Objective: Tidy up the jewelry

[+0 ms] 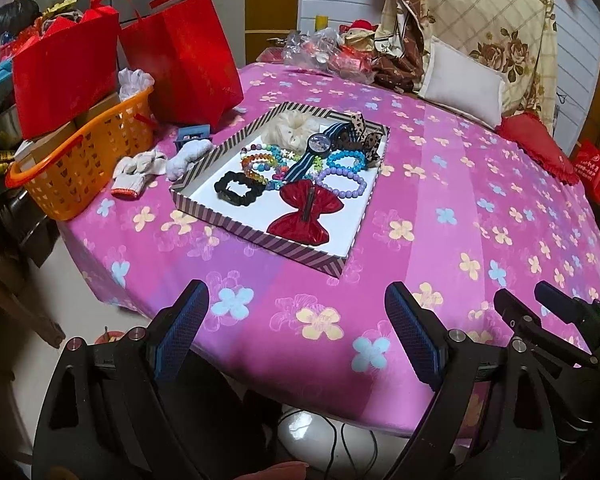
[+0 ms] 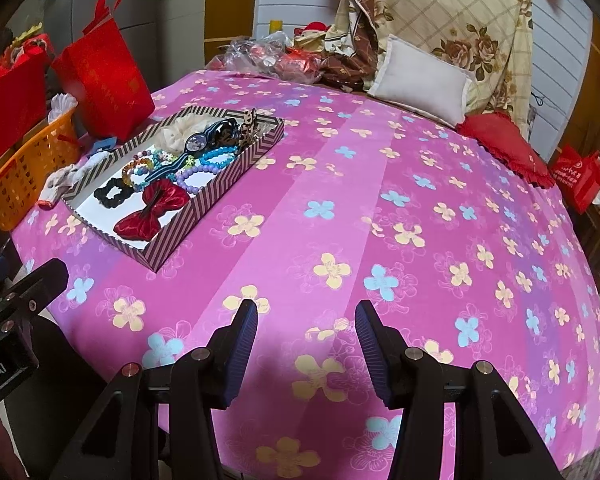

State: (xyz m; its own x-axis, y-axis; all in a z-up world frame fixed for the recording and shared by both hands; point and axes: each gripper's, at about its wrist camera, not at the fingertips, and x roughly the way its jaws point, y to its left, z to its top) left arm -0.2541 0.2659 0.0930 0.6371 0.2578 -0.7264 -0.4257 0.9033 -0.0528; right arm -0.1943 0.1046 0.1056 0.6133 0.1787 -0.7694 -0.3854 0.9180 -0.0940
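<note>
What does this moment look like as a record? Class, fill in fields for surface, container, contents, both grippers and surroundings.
surface: pink flowered cloth
container: striped tray, open, left of centre
contents: red bow, black scrunchie, purple bead bracelet, blue bead bracelet, watch, cream scrunchie
left gripper: open, empty, short of the tray
right gripper: open, empty, over bare cloth
surroundings: orange basket, red bags, white gloves

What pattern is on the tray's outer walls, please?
Dark-and-white diagonal stripes on the tray, clearest from the left wrist.
</note>
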